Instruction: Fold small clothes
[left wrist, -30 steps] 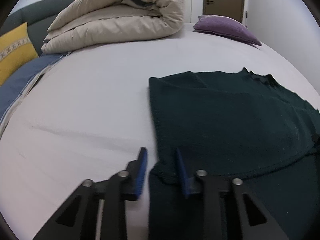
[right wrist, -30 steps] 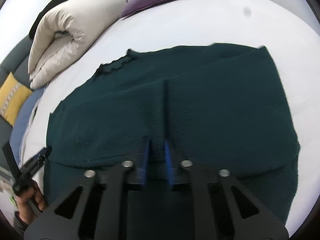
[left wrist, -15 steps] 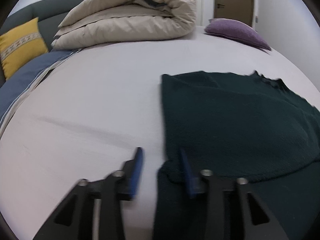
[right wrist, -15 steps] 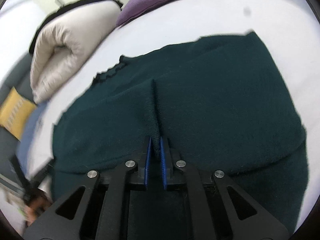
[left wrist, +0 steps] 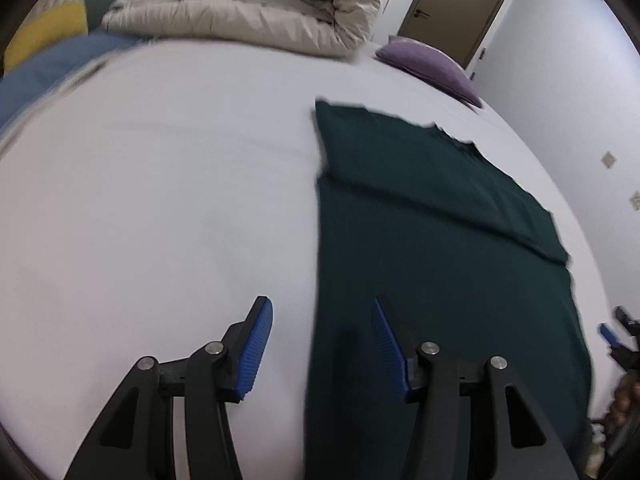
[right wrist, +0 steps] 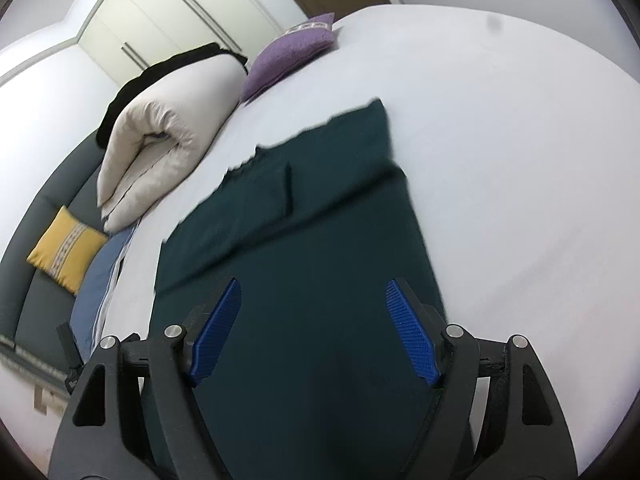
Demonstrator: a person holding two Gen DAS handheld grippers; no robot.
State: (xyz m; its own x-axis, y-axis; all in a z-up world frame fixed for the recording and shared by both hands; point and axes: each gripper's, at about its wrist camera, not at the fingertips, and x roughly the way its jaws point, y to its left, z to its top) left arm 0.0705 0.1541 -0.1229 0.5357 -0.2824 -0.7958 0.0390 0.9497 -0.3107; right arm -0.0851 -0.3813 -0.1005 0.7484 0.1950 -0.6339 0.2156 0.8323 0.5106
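A dark green knitted garment lies flat on the white bed, with a folded flap across its far end. It also shows in the right wrist view. My left gripper is open and empty, raised above the garment's near left edge. My right gripper is open wide and empty, raised over the garment's near part. The right gripper's blue tip also shows at the far right of the left wrist view.
A rolled beige duvet lies at the head of the bed, with a purple pillow to its right. A yellow cushion and blue bedding lie by the dark headboard. A door is behind.
Both grippers have opened and let go of the garment's folded edge, then pulled back and up. The folded flap now lies flat at the garment's far end.
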